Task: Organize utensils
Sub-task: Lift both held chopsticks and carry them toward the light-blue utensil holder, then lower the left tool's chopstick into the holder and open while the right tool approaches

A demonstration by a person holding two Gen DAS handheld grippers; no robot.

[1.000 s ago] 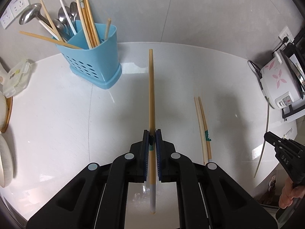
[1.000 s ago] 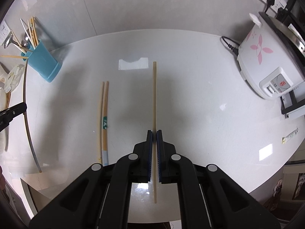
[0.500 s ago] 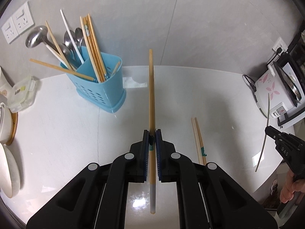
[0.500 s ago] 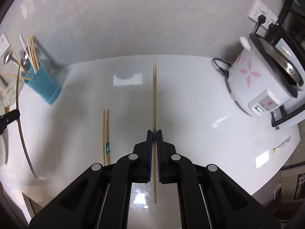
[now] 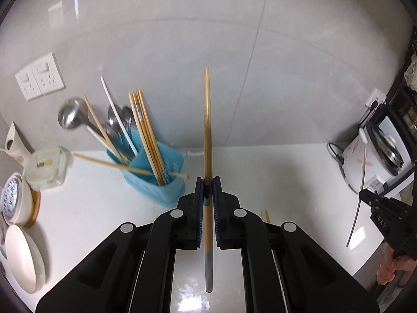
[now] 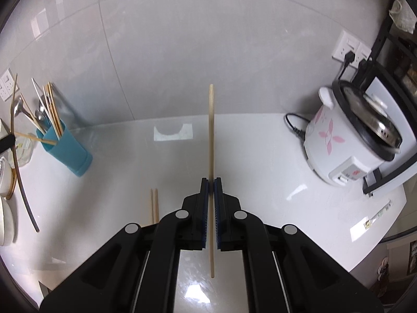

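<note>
My left gripper (image 5: 207, 182) is shut on a brown chopstick (image 5: 207, 125) with a grey tip, held up in the air, pointing away. The blue utensil holder (image 5: 156, 180) stands just left of it, full of chopsticks, spoons and a ladle. My right gripper (image 6: 211, 182) is shut on a pale chopstick (image 6: 211, 130), also lifted above the counter. A pair of chopsticks (image 6: 154, 204) lies on the white counter, left of the right gripper; their tips show in the left wrist view (image 5: 265, 215). The holder also shows far left in the right wrist view (image 6: 66, 148).
A white rice cooker (image 6: 346, 143) with pink flowers stands at the right, its cord plugged in. Bowls (image 5: 18, 234) and a lidded plastic box (image 5: 48, 167) sit at the left counter edge. A small packet (image 6: 378, 214) lies near the right edge.
Both grippers have risen and tilted up from the counter with their chopsticks. The left one has moved closer to the blue holder.
</note>
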